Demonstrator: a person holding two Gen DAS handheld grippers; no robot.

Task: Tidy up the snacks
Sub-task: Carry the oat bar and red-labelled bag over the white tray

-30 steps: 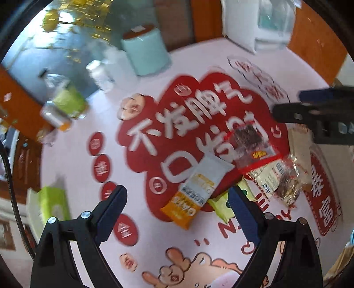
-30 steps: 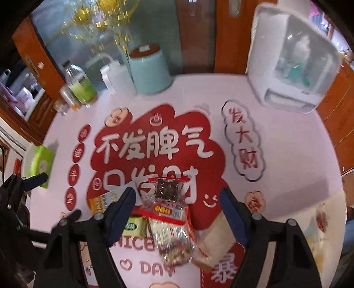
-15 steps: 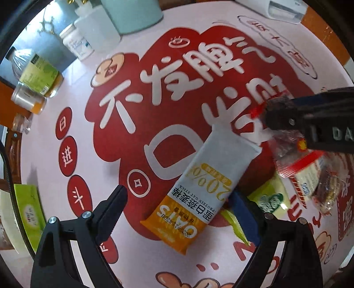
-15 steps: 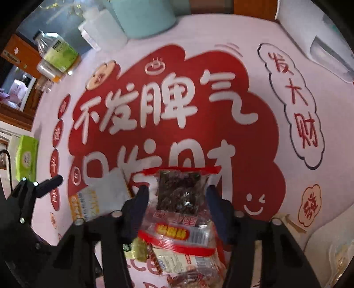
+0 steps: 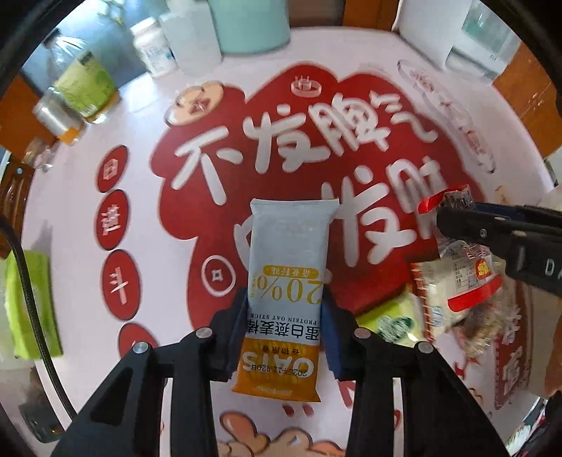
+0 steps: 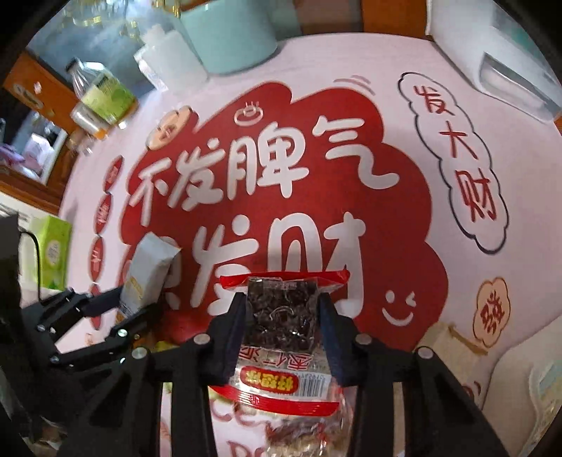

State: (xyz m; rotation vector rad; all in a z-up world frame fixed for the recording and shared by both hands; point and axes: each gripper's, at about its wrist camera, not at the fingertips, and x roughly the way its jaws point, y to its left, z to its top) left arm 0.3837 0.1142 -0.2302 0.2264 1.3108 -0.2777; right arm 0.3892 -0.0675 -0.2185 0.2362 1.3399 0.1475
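My left gripper (image 5: 285, 309) is shut on a grey and orange oat stick packet (image 5: 289, 253), gripping its sides. It also shows in the right wrist view (image 6: 149, 270), held by the left gripper (image 6: 140, 302). My right gripper (image 6: 282, 313) is shut on a clear red-edged bag of dark dried fruit (image 6: 281, 309). In the left wrist view the right gripper (image 5: 446, 218) holds that bag (image 5: 467, 267) at the right. A green packet (image 5: 390, 320) and a clear bag of nuts (image 5: 488, 323) lie on the mat below it.
A pink and red printed mat (image 6: 351, 182) covers the table. At the far edge stand a teal canister (image 6: 228, 31), a white jug (image 6: 168, 59), a green-labelled bottle (image 6: 105, 95) and a white appliance (image 6: 498, 56). A green tissue box (image 6: 52, 246) sits at the left.
Both grippers have closed: the left on the oat stick packet, the right on the dried fruit bag. Both packets now sit between the fingers, and the oat stick has turned lengthwise.
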